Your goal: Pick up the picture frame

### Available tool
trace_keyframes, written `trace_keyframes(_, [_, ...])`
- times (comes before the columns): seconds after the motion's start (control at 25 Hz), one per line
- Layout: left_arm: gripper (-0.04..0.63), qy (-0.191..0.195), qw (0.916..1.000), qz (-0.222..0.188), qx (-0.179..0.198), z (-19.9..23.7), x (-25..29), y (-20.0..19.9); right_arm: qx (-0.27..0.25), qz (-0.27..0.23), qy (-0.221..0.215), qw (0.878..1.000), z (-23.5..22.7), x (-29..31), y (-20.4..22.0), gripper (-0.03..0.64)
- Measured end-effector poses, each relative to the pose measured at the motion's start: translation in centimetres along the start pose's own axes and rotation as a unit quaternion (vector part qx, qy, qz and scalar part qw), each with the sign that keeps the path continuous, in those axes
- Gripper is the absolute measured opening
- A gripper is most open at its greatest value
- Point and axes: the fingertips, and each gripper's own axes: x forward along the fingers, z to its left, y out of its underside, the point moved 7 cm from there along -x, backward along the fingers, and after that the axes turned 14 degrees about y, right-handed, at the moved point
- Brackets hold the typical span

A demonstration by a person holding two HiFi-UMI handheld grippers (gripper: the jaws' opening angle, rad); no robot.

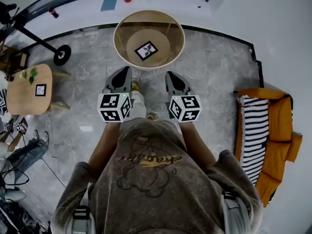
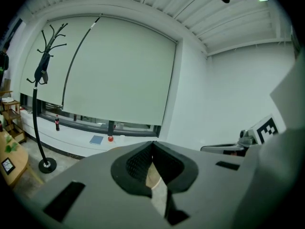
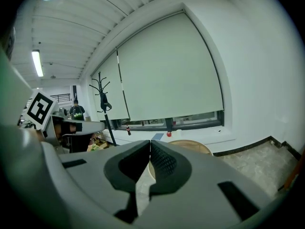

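Wore a brown printed sweatshirt (image 1: 146, 174), held left tongs (image 1: 127, 70) and right tongs (image 1: 168, 74) out front, both pinched together on nothing. Spotted the picture frame (image 1: 146, 50) lying flat on the round table (image 1: 118, 43), just past the tips.

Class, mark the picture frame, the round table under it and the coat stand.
picture frame (image 1: 146, 50): head view, its white centre.
round table (image 1: 149, 66): head view, near rim.
coat stand (image 2: 47, 165): left gripper view, round base.
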Motion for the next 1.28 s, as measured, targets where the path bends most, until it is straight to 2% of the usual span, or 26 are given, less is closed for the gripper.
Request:
trace_keyframes(0.8, [0.018, 0.018, 0.999, 0.032, -0.024, 9.8, 12.1, -2.7, 0.017, 0.028, 0.013, 0.999, -2.5, 13.9, -4.0, 0.018])
trace_keyframes(0.96, [0.018, 0.023, 0.9986, 0.044, -0.017, 11.8, 14.0, -3.8, 0.019, 0.037, 0.017, 0.999, -2.6, 16.7, -4.7, 0.018])
trace_keyframes(1.28, [0.018, 0.048, 0.9976, 0.038, -0.031, 16.1, 17.6, -6.2, 0.025, 0.041, 0.039, 0.998, -2.4, 21.2, -6.6, 0.018])
